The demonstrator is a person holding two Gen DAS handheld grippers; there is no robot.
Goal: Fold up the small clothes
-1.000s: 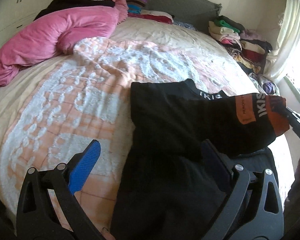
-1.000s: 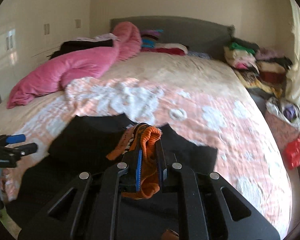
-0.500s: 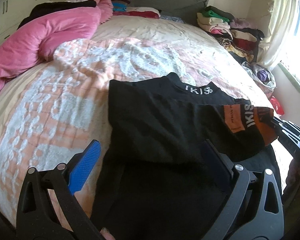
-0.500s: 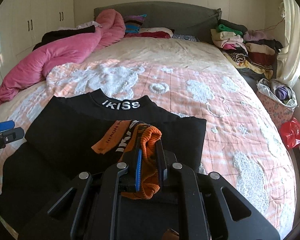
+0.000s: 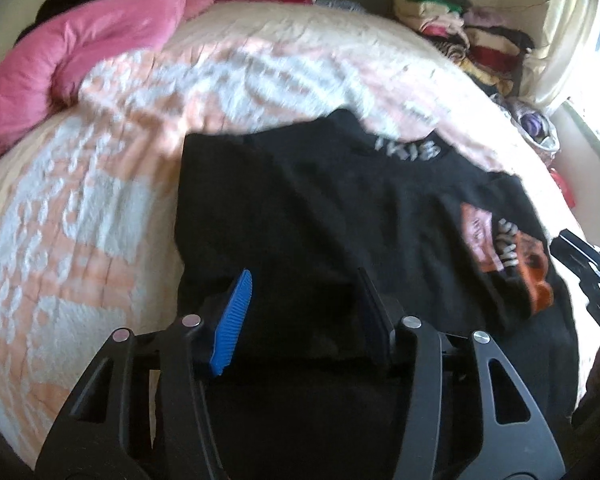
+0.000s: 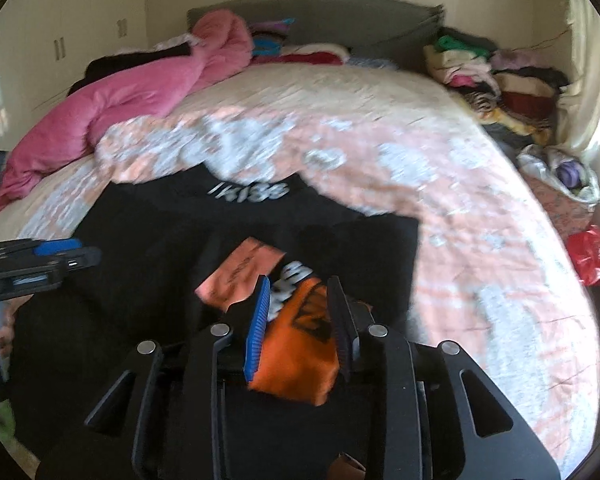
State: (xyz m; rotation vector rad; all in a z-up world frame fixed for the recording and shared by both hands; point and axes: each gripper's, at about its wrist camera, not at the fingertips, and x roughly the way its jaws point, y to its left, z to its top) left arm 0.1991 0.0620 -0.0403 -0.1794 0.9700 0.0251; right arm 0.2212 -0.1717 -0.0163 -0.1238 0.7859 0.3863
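A black sweater [image 5: 340, 208] with white letters on its collar lies flat on the bed, one sleeve folded across its front. The sleeve's orange cuff [image 6: 300, 352] rests on the black body. My right gripper [image 6: 298, 282] straddles that cuff; its jaws are opening and the pads stand clear of the cloth. My left gripper [image 5: 304, 280] hovers low over the sweater's lower left part. Its jaws are closing with black fabric between them, and the pads show no pinch on it. In the right wrist view the left gripper [image 6: 40, 260] sits at the sweater's left edge.
A peach and white blanket [image 5: 80, 220] covers the bed. A pink duvet [image 5: 80, 52] is bunched at the far left. Stacked folded clothes [image 5: 460, 32] fill the far right corner. Beside the bed on the right are a red bag [image 6: 592, 256] and a plastic bag of clothes [image 6: 568, 172].
The right jaws have parted from the orange cuff, which now lies on the sweater. The left gripper has moved in over the sweater and its jaws have narrowed.
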